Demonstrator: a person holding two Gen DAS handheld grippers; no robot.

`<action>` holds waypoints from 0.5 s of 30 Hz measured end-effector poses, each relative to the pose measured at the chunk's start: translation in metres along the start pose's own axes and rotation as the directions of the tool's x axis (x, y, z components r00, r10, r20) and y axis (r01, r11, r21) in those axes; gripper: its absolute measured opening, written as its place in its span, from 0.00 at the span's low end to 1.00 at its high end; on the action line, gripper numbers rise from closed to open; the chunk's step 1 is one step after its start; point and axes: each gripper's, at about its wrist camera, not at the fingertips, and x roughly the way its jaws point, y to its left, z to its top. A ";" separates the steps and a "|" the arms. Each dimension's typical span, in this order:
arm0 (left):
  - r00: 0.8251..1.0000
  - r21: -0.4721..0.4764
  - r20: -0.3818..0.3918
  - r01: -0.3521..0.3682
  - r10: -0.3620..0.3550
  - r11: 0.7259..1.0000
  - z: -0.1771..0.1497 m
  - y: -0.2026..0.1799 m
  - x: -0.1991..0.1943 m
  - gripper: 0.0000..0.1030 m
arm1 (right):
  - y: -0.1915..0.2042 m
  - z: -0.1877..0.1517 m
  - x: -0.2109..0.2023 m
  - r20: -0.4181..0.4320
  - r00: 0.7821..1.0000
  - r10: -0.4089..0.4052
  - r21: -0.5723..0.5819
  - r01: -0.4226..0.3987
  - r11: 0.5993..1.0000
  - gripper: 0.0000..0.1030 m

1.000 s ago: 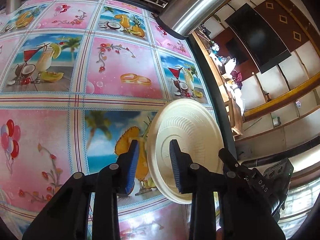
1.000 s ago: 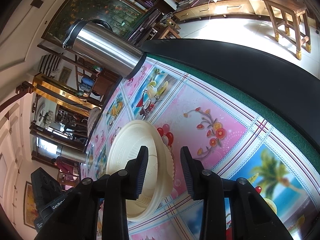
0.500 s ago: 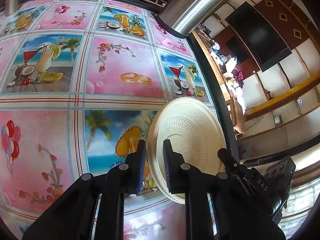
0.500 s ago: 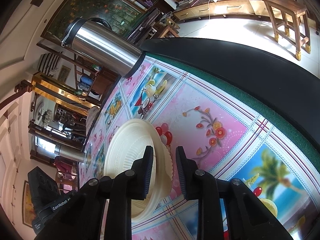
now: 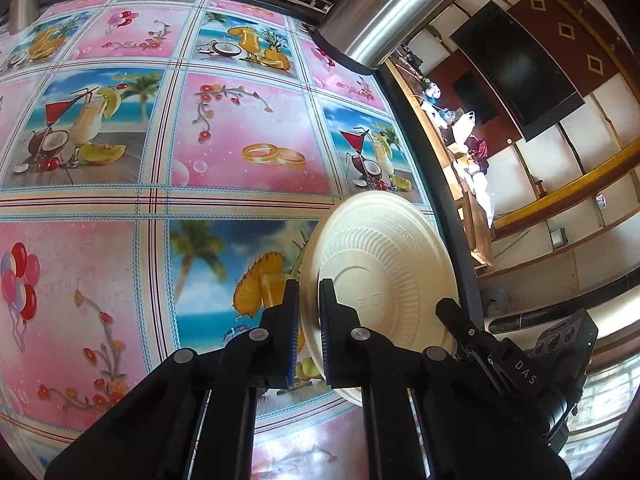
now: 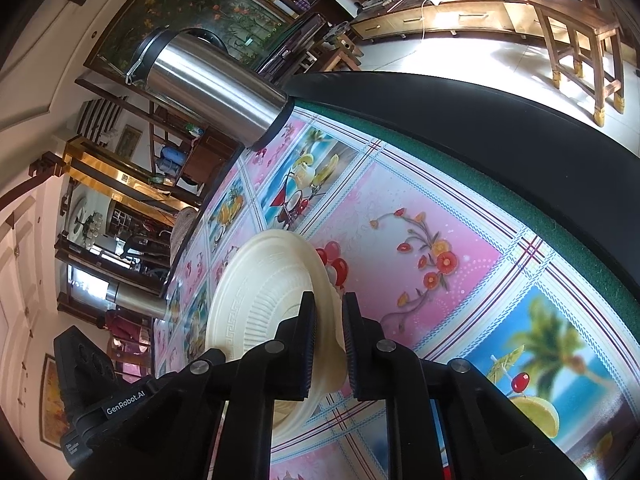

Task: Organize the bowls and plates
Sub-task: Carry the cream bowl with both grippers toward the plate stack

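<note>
The round cream ribbed disposable plate (image 5: 384, 264) stands tilted on edge over the glossy tablecloth printed with cocktails and flowers (image 5: 160, 152), near the table's dark rim. The left gripper (image 5: 308, 320) is clenched on the plate's rim, one pad on each face. The right gripper (image 6: 329, 332) (opposite side of the stack) is closing, its jaws around the edge of a cream bowl (image 6: 320, 280) beneath the plate.

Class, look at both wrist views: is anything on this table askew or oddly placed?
Yes. The cream plate is not lying flat: it stands tilted on its edge, with the left gripper and the right gripper each at its rim. The steel flask looks ordinary.
</note>
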 end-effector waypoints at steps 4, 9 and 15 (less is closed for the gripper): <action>1.000 -0.006 -0.001 0.007 -0.007 1.000 0.000 0.002 0.000 0.07 | 0.000 0.000 0.000 -0.001 1.000 0.001 -0.003 -0.001 1.000 0.13; 1.000 -0.016 0.004 0.005 -0.005 1.000 -0.003 0.009 -0.006 0.07 | 0.005 -0.002 0.002 0.004 1.000 -0.004 -0.023 0.004 1.000 0.13; 0.999 -0.032 0.030 -0.021 0.022 0.999 -0.017 0.028 -0.026 0.07 | 0.017 -0.012 0.007 -0.020 1.000 0.011 -0.071 -0.012 0.997 0.14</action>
